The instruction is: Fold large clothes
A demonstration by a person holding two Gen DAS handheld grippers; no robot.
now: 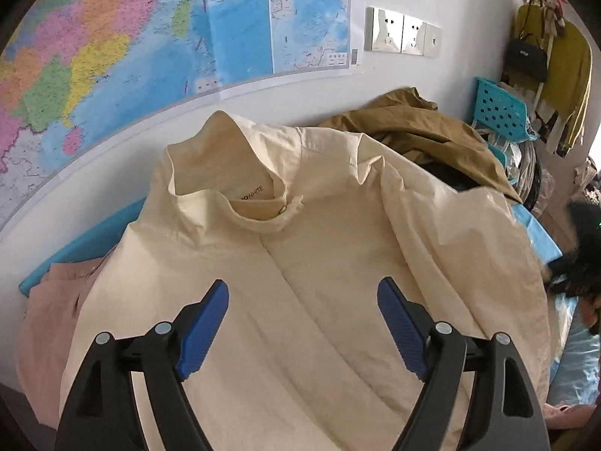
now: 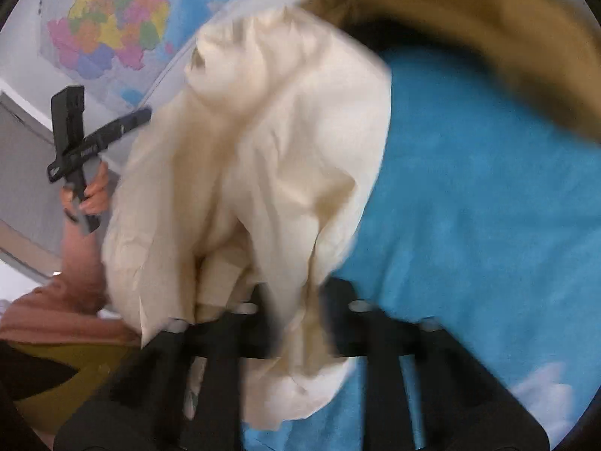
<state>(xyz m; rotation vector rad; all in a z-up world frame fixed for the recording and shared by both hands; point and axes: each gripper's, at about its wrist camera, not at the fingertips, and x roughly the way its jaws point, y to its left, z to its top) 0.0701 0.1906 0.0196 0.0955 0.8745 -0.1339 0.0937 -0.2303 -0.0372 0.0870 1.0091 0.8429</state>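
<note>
While the left hand-held gripper (image 1: 302,323) hovers with jaws apart above the cream shirt (image 1: 300,263), the shirt lies on the blue bed (image 2: 469,188). The right hand-held gripper (image 2: 296,323) is clamped on a bunched fold of it, though blurred.

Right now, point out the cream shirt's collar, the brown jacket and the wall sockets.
cream shirt (image 1: 233,195): left wrist view, on its collar band near the label.
brown jacket (image 1: 424,131): left wrist view, on its crumpled body.
wall sockets (image 1: 402,34): left wrist view, on the middle plate.

Bare blue bed sheet (image 2: 469,206) lies open right of the cream jacket (image 1: 300,263), hemmed by a brown coat (image 1: 424,131) and wall map (image 1: 150,37) behind.
</note>
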